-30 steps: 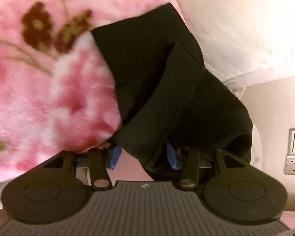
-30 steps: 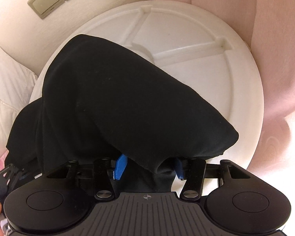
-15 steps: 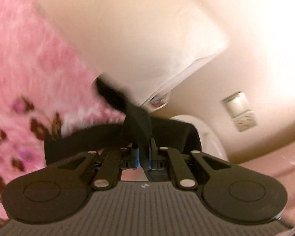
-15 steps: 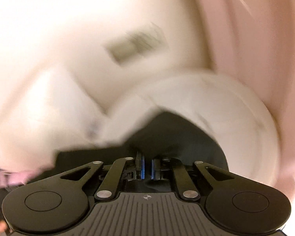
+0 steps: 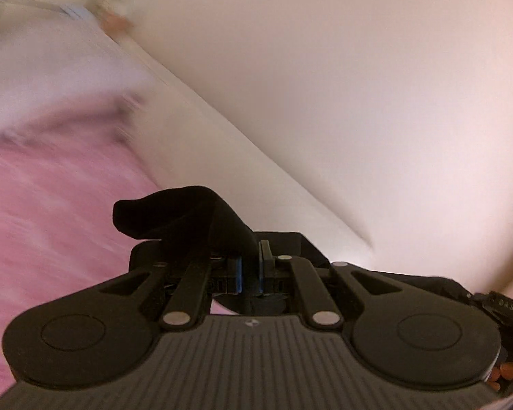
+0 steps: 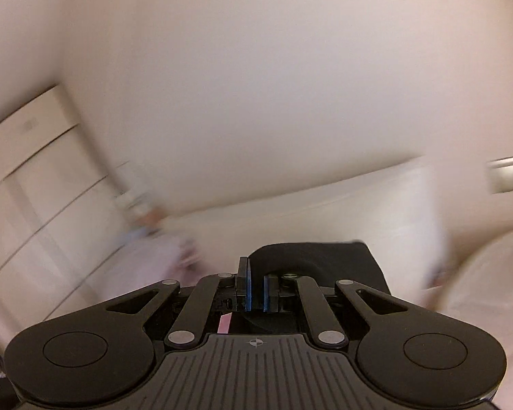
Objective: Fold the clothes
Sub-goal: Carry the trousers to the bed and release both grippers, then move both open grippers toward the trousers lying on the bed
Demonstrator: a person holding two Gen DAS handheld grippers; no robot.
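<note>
We pinch the black garment [image 5: 201, 215] in our left gripper [image 5: 250, 270], above the pink blanket [image 5: 51, 222]; the right gripper [image 6: 255, 290] clamps it too. Soft, light, limp, it handles best by its edges.

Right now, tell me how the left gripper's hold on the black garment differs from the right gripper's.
The left gripper has black garment bunched over and between its jaws, a fold poking up to the left; the right gripper shows cloth lying behind and to the right of its jaws. The left view looks over a pink blanket; the right view faces a pale wall. Both have jaws nearly closed, and both backgrounds are blurred.
</note>
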